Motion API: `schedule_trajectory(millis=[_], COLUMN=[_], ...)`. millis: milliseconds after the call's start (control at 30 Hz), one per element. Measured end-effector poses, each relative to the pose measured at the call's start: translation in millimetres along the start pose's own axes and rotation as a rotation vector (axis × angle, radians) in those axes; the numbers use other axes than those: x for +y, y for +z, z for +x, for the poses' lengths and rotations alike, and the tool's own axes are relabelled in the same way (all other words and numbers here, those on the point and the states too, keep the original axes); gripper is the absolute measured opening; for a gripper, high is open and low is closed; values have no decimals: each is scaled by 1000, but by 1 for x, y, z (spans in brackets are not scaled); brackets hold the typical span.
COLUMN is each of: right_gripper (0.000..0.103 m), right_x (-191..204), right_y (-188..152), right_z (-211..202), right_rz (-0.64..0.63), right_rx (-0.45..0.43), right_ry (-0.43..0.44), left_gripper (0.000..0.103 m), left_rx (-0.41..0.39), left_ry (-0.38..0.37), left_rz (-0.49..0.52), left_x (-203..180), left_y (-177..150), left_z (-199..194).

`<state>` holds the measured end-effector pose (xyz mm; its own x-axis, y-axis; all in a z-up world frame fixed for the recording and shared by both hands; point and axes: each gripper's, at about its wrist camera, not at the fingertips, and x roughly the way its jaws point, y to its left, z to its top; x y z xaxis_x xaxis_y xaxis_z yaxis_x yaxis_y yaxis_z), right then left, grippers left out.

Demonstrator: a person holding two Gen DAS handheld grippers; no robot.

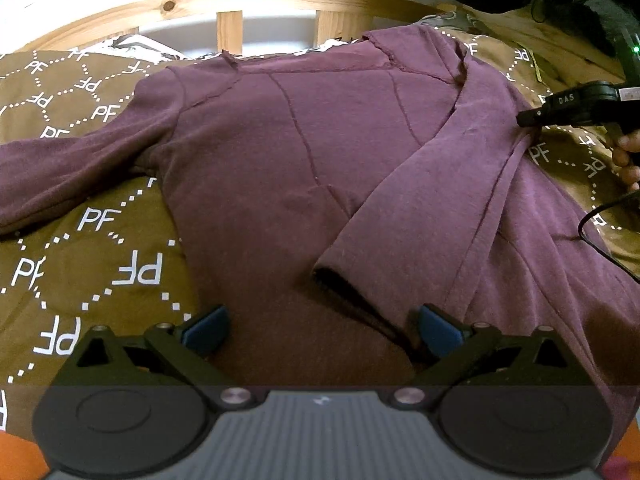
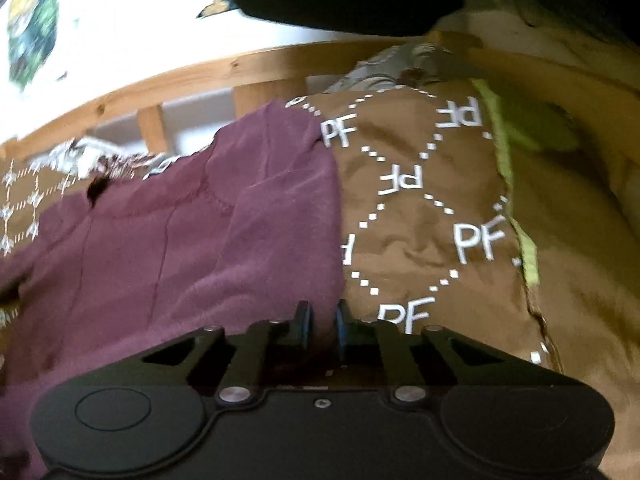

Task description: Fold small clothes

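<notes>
A maroon long-sleeved shirt (image 1: 280, 152) lies flat on a brown bedspread (image 1: 100, 264). One sleeve (image 1: 420, 184) is folded across the body, and the other (image 1: 60, 176) stretches out to the left. My left gripper (image 1: 322, 332) hovers over the shirt's near hem, open wide with nothing between its blue pads (image 1: 206, 330). My right gripper (image 1: 528, 120) sits at the shirt's right side fold, where the cloth puckers at its tip. In the right wrist view, the right gripper (image 2: 322, 322) has its pads nearly together on the shirt's edge (image 2: 200, 248).
A wooden bed rail (image 1: 230, 4) with slats runs behind the shirt. A person's hand (image 1: 624, 160) holds the right gripper, and a black cable (image 1: 592, 236) loops below it. A lime-edged fold of bedspread (image 2: 504, 152) and tan bedding lie to the right.
</notes>
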<state>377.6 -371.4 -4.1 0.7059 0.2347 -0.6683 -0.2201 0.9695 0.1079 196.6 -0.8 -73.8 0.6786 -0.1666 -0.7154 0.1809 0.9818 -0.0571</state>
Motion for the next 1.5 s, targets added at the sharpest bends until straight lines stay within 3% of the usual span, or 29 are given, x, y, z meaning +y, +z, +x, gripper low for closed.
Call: schedule_trajectory(millis=[100,133,333,367,467,500,533,567,667,833,1000,1067,1167,1300,1500], right_gripper=[16,23,57,58,55,40,15,7,0,0,0,2,10,13,15], right_x=[4,6,25,30,41,45,49,51,52,44,44,47,60,76,65], right_y=[1,4,41,50,73,79,85,88,97,122,126,120,95,67,65], right_z=[4,3,-7,-5,13,25,38,50,74,89,91,75,48,58,83], right_rz=[-59,-82,-183,-207,-265,-295,-331,-352,-319,-206,-189,-175,-257,-341,-164], right_rx=[59,62,-44,-65,-83,-69,-46,-26,32,3,-15,-34,-50,10,-36], right_ry=[-15,-23,-35,-38,-53,-66,-85,-108,-154,-175,-176,-150,-127,-147,-147], left_gripper=[102,102,102,102,102,102,102,102,97,96,97,99,100,100,100], left_rx=[-3,-6,-119,-145,-209,-220,-227,-225,-186,-81,-74,-66,-57,-51,-7], left_ry=[-5,-9,-40,-43,-31,-15,23,64,138,198,199,181,162,168,163], left_rz=[-5,-7,-55,-59,-53,-48,-49,-54,-55,3,-37,-67,-99,-93,-146], left_x=[1,1,16,18,19,18,15,13,4,-3,1,7,13,12,19], left_y=[0,0,6,9,24,29,35,40,46,29,17,16,16,17,20], left_z=[-2,-4,-29,-32,-35,-32,-28,-23,-3,19,15,15,15,14,8])
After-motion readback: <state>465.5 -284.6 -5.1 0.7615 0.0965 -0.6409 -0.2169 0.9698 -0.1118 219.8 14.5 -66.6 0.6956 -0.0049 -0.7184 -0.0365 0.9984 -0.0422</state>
